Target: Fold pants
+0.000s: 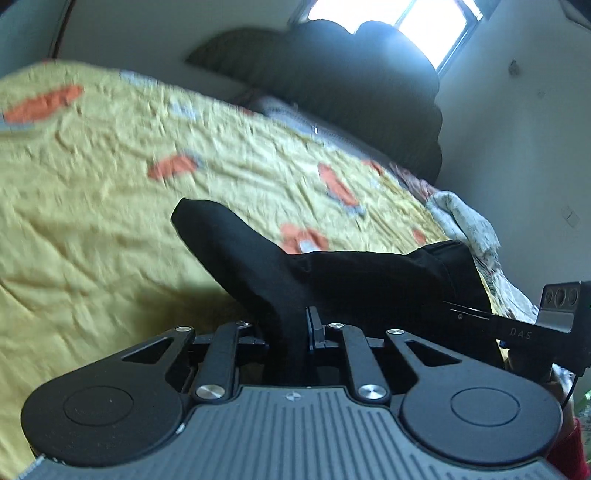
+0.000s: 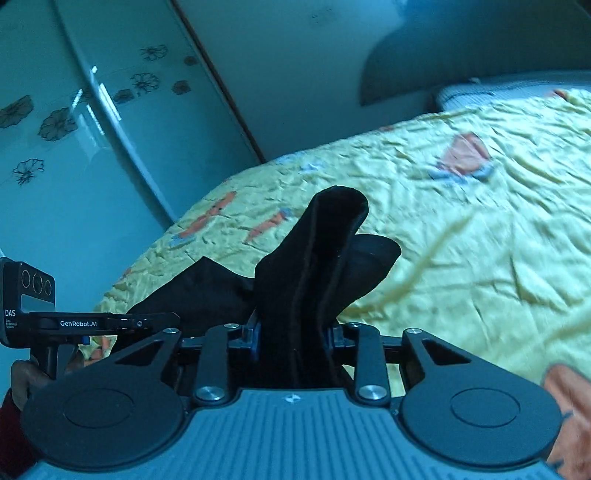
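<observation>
The black pants [image 1: 354, 277] are lifted off a yellow bedspread [image 1: 110, 192] with orange prints. My left gripper [image 1: 288, 328] is shut on a bunched edge of the pants, and a flap of cloth sticks up past its fingers. In the left wrist view the right gripper [image 1: 476, 315] shows at the right edge, holding the same cloth. My right gripper [image 2: 293, 336] is shut on a thick fold of the pants [image 2: 321, 266] that stands up between its pads. The left gripper [image 2: 140, 323] appears at the left of the right wrist view, with black cloth stretched between the two.
A dark headboard or pile of dark bedding [image 1: 369, 85] sits at the bed's far end under a bright window [image 1: 424, 22]. A floral blanket [image 1: 465, 221] lies at the bed's right edge. A glossy wardrobe [image 2: 74, 122] with flower patterns stands beside the bed.
</observation>
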Demonstrator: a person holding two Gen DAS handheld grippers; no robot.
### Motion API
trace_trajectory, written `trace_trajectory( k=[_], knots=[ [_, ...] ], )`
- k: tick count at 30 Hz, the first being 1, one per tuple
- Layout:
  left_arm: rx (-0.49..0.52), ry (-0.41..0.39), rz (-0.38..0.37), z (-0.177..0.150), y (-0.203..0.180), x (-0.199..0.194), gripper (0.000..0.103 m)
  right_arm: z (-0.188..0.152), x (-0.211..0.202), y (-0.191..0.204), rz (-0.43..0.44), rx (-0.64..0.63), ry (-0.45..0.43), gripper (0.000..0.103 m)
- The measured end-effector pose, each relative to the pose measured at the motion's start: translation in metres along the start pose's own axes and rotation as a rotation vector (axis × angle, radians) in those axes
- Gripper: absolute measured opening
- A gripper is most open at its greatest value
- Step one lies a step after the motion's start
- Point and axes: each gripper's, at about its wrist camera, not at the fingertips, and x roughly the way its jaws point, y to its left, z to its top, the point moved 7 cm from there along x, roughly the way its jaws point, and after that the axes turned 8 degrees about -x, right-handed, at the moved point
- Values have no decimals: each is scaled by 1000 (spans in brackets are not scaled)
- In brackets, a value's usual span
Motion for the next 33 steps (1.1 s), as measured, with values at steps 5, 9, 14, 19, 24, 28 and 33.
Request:
trace_trajectory(
  k=[5,9,14,19,24,28,33],
  knots=[
    [16,-70,50,39,17,-16,16,32,34,14,30,-37,-26,30],
    [20,-105,103,74,40,-17,16,61,75,26,39,-77,-33,30],
    [31,-122,182,112,72,1,16,88,127,33,31,-104,-29,30],
    [42,-108,245,127,101,24,16,92,175,28,5,-102,7,30],
    [13,-68,292,119,125,40,16,79,202,17,-59,-87,75,44],
    [-36,-43,341,115,136,38,55,71,192,5,-111,-53,95,52],
    [-114,-48,351,97,144,9,62,65,138,12,-249,-114,-28,55]
  ],
)
